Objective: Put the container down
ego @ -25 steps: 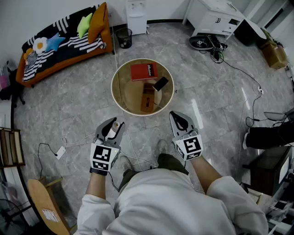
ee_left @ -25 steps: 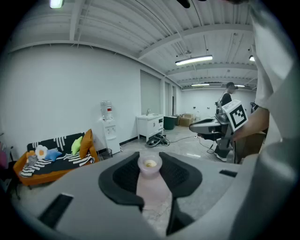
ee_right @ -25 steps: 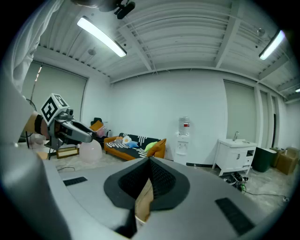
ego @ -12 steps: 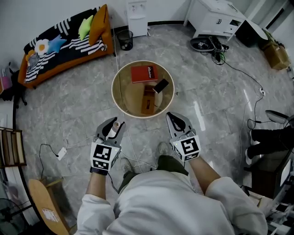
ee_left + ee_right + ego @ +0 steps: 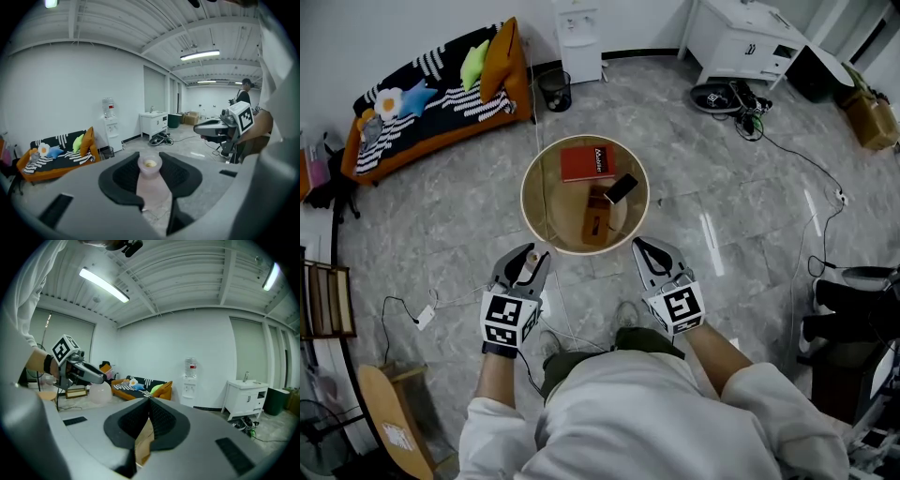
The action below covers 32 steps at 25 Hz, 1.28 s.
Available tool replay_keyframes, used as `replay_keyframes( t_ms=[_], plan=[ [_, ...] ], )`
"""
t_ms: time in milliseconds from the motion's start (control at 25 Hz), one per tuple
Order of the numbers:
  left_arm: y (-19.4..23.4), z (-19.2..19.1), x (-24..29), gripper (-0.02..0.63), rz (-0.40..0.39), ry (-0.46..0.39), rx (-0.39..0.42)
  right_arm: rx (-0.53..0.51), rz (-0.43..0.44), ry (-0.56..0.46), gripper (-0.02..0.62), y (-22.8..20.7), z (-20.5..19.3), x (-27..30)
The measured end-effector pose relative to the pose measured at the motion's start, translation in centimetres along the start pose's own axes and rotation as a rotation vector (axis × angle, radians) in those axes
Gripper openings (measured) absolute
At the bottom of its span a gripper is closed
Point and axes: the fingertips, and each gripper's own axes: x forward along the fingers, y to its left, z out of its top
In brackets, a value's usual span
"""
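My left gripper is shut on a pale pink translucent container, which stands upright between the pads with its round mouth toward the jaw tips. From the head view only a sliver of the container shows. My right gripper is shut with nothing in it; its jaw tips meet in the right gripper view. Both grippers hover above the floor, just short of the near rim of a round wooden table. The right gripper view shows the left gripper with the container hanging below it.
On the table lie a red book, a brown box and a dark flat device. An orange sofa, a bin, a water dispenser and a white cabinet stand beyond. Cables cross the floor.
The table has drawn nearer in the head view, and both grippers have shifted slightly forward toward its rim. The left gripper's hold on the container is unchanged.
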Motion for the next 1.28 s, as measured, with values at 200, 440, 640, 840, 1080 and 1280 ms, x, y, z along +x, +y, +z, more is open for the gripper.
replay_keyframes(
  t_ms=[200,440,640,840,1080,1280],
  plan=[
    [-1.2,1.2,2.7,0.133,0.036,0.009,-0.004,-0.004,0.064,0.032,0.021,-3.0,-1.3,-0.7],
    [-1.7,0.8,5.4,0.133,0.047,0.029,-0.031,-0.004,0.094,0.066,0.021,-4.9,-3.4,0.0],
    [-0.4,-0.1,8.0,0.133,0.025,0.037,-0.031,-0.004,0.101,0.099,0.021,-4.8,-5.1,2.1],
    [2.6,-0.9,10.8,0.133,-0.006,0.042,-0.038,-0.009,0.067,0.132,0.021,-5.5,-5.2,4.7],
    [6.9,-1.3,14.5,0.133,-0.069,0.045,0.005,-0.015,0.011,0.162,0.021,-7.3,-4.6,10.2],
    [10.8,-1.8,18.0,0.133,-0.13,0.054,0.033,-0.018,-0.032,0.191,0.021,-8.4,-4.5,16.1]
  ],
)
